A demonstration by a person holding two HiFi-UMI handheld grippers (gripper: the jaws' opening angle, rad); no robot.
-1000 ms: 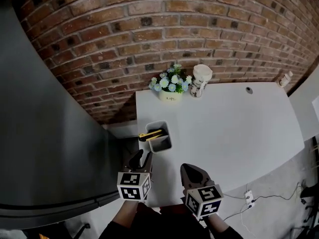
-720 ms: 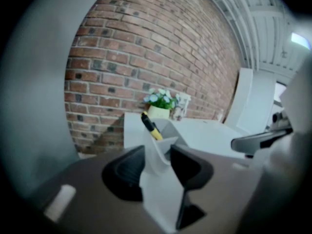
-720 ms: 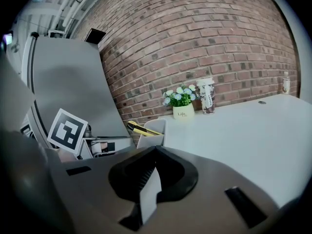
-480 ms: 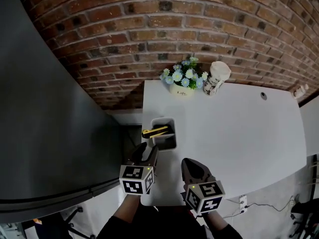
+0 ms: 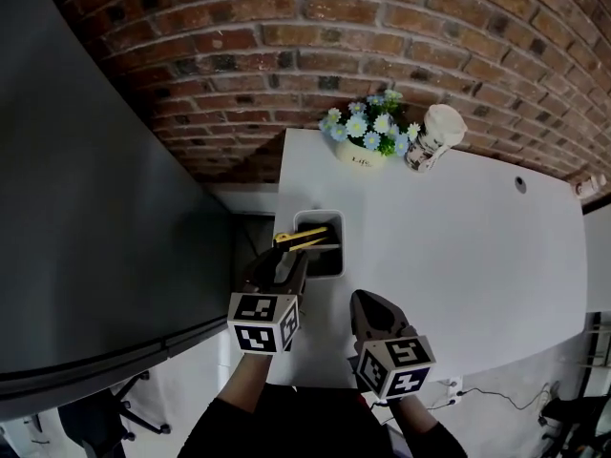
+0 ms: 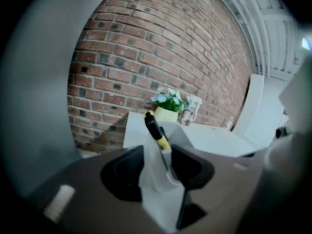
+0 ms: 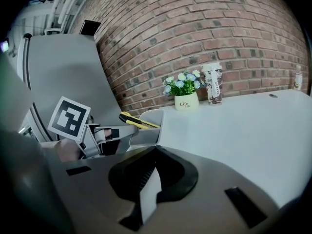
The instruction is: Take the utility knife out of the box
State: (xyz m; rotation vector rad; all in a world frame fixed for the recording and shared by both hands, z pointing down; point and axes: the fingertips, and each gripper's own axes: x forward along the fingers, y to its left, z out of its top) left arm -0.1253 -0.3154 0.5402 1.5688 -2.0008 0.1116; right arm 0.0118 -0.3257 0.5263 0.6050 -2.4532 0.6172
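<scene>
Soft, even light on the white tabletop (image 5: 477,256) — fisheye curves the red brick wall (image 5: 239,46); the left gripper view looks blurred, dark-edged.

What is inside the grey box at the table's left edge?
A yellow-and-black utility knife leans inside the box, one end poking over its left rim. The bottom is in shadow, so anything lying there cannot be seen.

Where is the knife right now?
Head view: the knife lies across the box at the table's left edge, one end poking out leftward, just ahead of the left claw.
</scene>
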